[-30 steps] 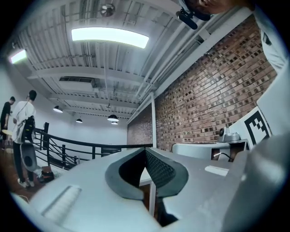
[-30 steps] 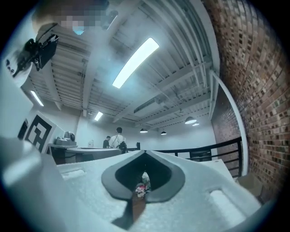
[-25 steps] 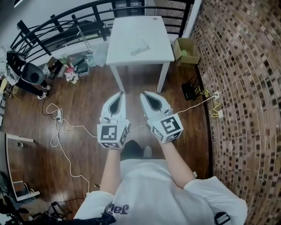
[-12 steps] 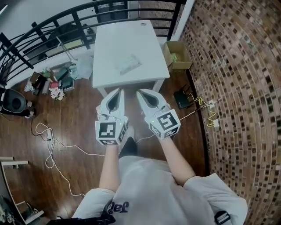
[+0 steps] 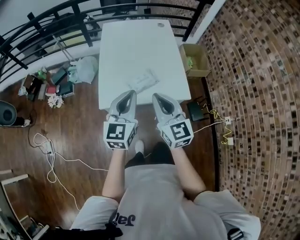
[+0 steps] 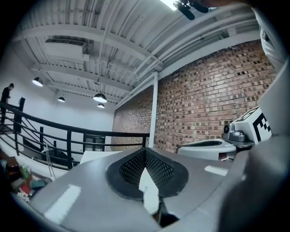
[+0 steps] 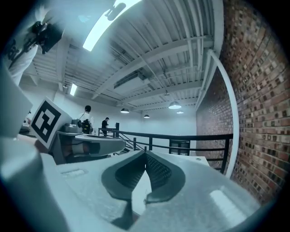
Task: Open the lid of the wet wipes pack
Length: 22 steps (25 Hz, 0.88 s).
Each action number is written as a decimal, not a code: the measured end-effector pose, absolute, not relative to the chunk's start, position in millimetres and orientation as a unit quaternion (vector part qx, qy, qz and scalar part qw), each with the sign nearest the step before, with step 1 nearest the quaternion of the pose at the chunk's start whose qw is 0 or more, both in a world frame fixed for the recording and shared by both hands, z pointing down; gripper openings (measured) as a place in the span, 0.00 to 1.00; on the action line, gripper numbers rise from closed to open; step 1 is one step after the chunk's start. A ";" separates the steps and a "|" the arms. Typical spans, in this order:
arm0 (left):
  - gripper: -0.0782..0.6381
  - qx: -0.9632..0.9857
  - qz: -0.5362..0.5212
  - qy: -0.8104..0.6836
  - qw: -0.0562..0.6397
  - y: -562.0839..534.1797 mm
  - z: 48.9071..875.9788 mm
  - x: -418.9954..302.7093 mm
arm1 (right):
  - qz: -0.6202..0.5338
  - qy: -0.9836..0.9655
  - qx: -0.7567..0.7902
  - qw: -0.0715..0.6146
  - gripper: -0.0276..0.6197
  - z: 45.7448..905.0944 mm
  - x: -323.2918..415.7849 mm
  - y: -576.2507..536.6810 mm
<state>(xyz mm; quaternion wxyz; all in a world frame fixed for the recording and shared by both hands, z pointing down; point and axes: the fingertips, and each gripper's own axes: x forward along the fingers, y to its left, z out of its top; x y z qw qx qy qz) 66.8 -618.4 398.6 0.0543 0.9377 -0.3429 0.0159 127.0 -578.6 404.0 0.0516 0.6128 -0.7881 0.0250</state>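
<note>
The wet wipes pack point(image 5: 144, 80) lies flat on the white table point(image 5: 126, 47), near its front edge, with its lid down. Both grippers are held level side by side, just short of the pack. In the head view the left gripper point(image 5: 131, 93) has its tips over the table's front edge, below and left of the pack. The right gripper point(image 5: 155, 95) is below and right of it. Each gripper's jaws meet at the tips with nothing between them, as the left gripper point(image 6: 145, 152) and the right gripper point(image 7: 146, 153) show in their own views. The pack is hidden behind the jaws there.
A small round object point(image 5: 161, 25) sits at the table's far end. A black railing point(image 5: 70, 14) runs behind the table. An open cardboard box point(image 5: 197, 60) and a black device point(image 5: 196, 111) stand by the brick wall point(image 5: 253, 93). Bags and clutter point(image 5: 61, 77) and cables point(image 5: 51, 159) lie on the left floor.
The person has walked up to the table. It now lies much closer, and both grippers have come forward from over the floor to its front edge, still shut.
</note>
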 end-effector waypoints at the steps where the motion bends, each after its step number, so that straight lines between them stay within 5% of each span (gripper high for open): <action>1: 0.13 0.937 0.024 -0.343 0.061 -627.6 407.2 67.9 | 0.033 -0.784 0.617 0.055 0.02 411.4 130.1 -586.2; 17: 0.13 0.888 0.155 -0.391 0.184 -745.9 580.4 94.9 | 0.072 -0.787 0.572 0.220 0.02 565.4 173.6 -697.3; 19: 0.13 0.884 0.167 -0.392 0.194 -750.3 598.0 97.1 | 0.075 -0.788 0.560 0.245 0.18 584.3 173.3 -704.0; 22: 0.13 0.878 0.180 -0.395 0.200 -758.3 618.8 99.0 | 0.092 -0.782 0.555 0.269 0.22 606.5 173.7 -713.9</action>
